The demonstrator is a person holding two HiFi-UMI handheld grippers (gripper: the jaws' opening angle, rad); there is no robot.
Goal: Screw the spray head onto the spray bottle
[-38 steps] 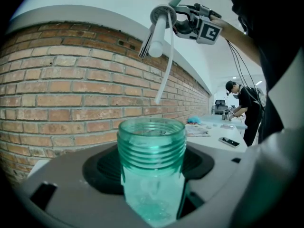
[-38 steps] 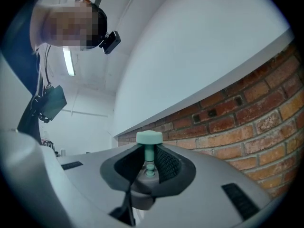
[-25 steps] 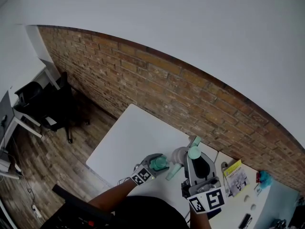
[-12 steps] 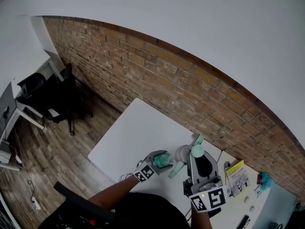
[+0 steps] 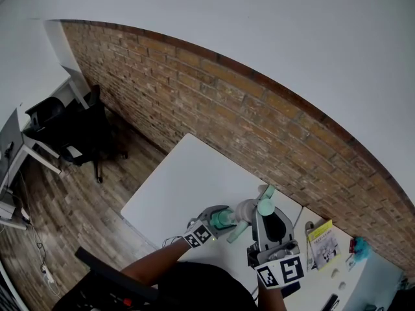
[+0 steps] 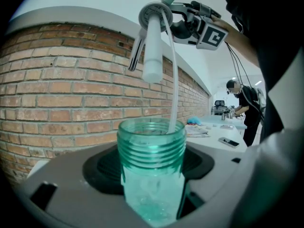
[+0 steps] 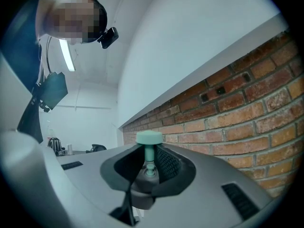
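Holding both parts in the air above the counter (image 5: 185, 180), the person has no need of it for support. The two pairs of tongs do all the locating.

Left tongs (image 5: 224, 219): clamped across the body of the green bottle (image 6: 151, 151). The threaded neck stands clear of the jaws, so the threads are bare for the collar to run on.

Right tongs (image 7: 148, 175): closed narrowly on the spray head (image 6: 154, 18), gripping its slim mint stem. This probably leaves the collar free underneath.

Position of task parts, left gripper view:
- The spray head sits at 12 o'clock from the bottle mouth, well apart from it.
- Its dip tube (image 6: 173, 80) runs down into the mouth and enters near the rim at 2 o'clock.
- The collar is not yet on the threads.

In the head view the spray head lies at 2 o'clock from the bottle, both over the counter's near edge.

Judgement: the tube is being fed in first, since it guides the spray head onto the neck. Seating and turning are not yet done. The off-centre tube suggests the spray head needs centring before it meets the threads, or they may cross.
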